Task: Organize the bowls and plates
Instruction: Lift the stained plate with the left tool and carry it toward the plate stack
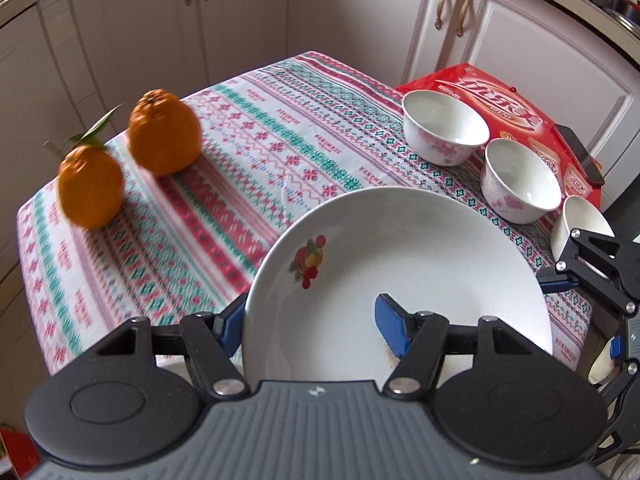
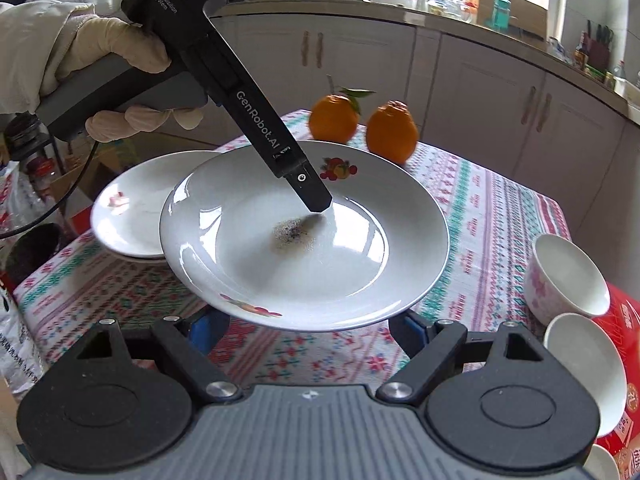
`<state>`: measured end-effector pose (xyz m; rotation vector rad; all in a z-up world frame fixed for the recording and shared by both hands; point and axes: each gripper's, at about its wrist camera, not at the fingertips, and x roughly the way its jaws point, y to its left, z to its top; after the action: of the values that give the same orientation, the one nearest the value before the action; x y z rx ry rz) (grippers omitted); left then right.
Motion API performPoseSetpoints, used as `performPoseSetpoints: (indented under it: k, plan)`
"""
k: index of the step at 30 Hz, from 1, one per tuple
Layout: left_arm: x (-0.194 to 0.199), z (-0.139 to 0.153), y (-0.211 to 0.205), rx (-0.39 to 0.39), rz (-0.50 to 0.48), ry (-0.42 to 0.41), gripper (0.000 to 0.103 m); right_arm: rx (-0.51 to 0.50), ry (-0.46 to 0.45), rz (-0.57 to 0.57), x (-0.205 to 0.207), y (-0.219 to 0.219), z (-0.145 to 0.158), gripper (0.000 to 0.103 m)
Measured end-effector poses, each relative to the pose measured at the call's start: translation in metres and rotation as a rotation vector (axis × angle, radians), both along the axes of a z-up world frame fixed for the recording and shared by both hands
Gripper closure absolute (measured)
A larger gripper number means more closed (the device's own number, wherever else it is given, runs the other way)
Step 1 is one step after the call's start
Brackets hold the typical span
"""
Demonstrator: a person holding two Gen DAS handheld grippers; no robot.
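Observation:
A white plate (image 1: 420, 248) with fruit decals hangs tilted above the table. My left gripper (image 1: 310, 320) is shut on its rim, one blue pad on top and the other underneath. The right wrist view shows the same plate (image 2: 280, 276) in the air, with the left gripper (image 2: 312, 196) reaching into it from a gloved hand (image 2: 100, 48). My right gripper (image 2: 308, 328) is open, its pads apart under the plate's near rim and pinching nothing. Another plate (image 2: 128, 208) rests on the table behind. Three flowered bowls (image 1: 444, 128) (image 1: 520, 180) (image 1: 576, 220) stand at the right.
Two oranges (image 1: 164, 132) (image 1: 90, 188) sit at the far left of the patterned tablecloth (image 1: 260, 152). A red box (image 1: 500, 96) with a dark phone (image 1: 580, 152) on it lies behind the bowls. White cabinets (image 1: 360, 20) surround the table.

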<state>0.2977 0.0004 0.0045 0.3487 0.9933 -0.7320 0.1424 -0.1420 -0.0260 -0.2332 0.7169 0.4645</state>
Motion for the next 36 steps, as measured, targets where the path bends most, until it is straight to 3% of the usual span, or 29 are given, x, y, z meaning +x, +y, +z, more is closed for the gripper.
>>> performPoseSetpoints:
  k: [19,36]
  plan:
    - [-0.034,-0.007,0.089,-0.023,0.186,0.004,0.038,-0.003,0.014,0.179,-0.004,0.062,0.000,0.013]
    - [-0.026,-0.024,0.114,-0.054,0.242,0.037,0.037,-0.046,0.013,0.218,0.001,0.083,-0.003,0.013]
